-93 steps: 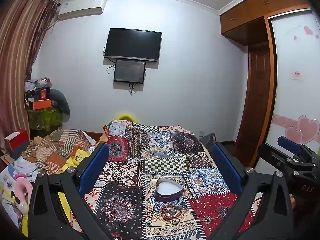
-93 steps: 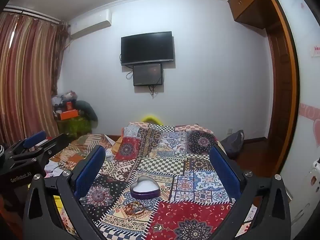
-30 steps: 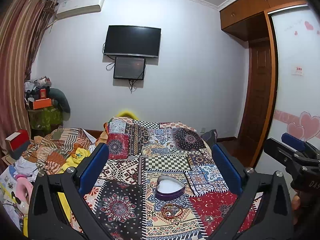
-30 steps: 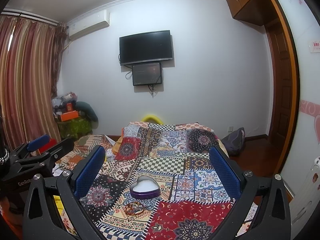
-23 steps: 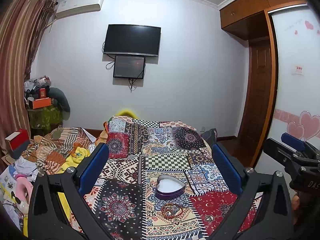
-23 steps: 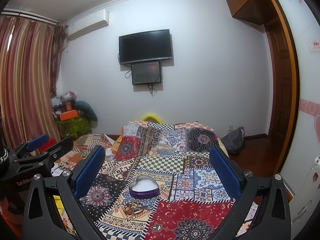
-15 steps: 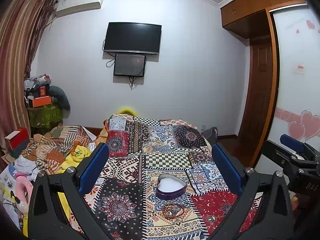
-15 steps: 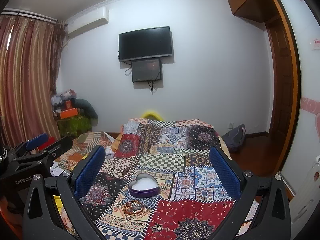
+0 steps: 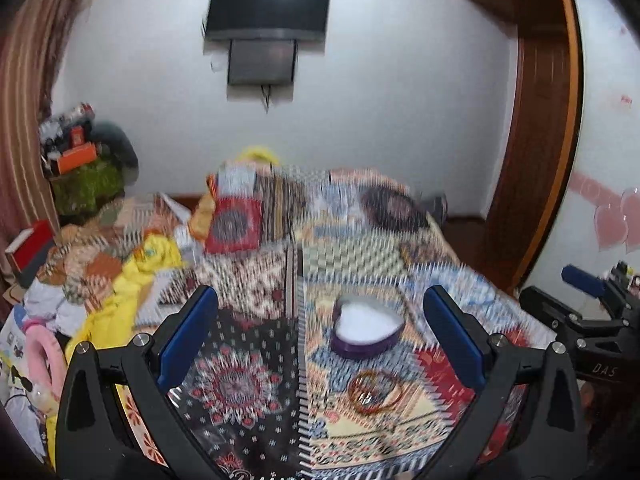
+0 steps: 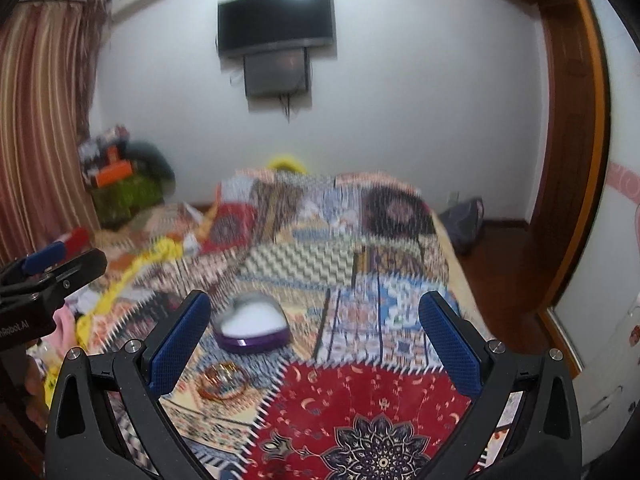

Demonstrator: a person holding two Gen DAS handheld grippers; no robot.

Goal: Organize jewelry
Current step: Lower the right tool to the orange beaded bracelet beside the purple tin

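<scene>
While both views blur, I see my left gripper and right gripper spread wide, empty, above the quilt; bangles lie just nearer than the heart box.

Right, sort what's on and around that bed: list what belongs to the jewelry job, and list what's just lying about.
For the job:
heart-shaped box, open, on the patchwork bedspread
bangles, on the spread just in front of the box
left gripper and right gripper, both open and empty

Just lying about:
yellow garment
red box
wall television
dark bag on the floor
</scene>
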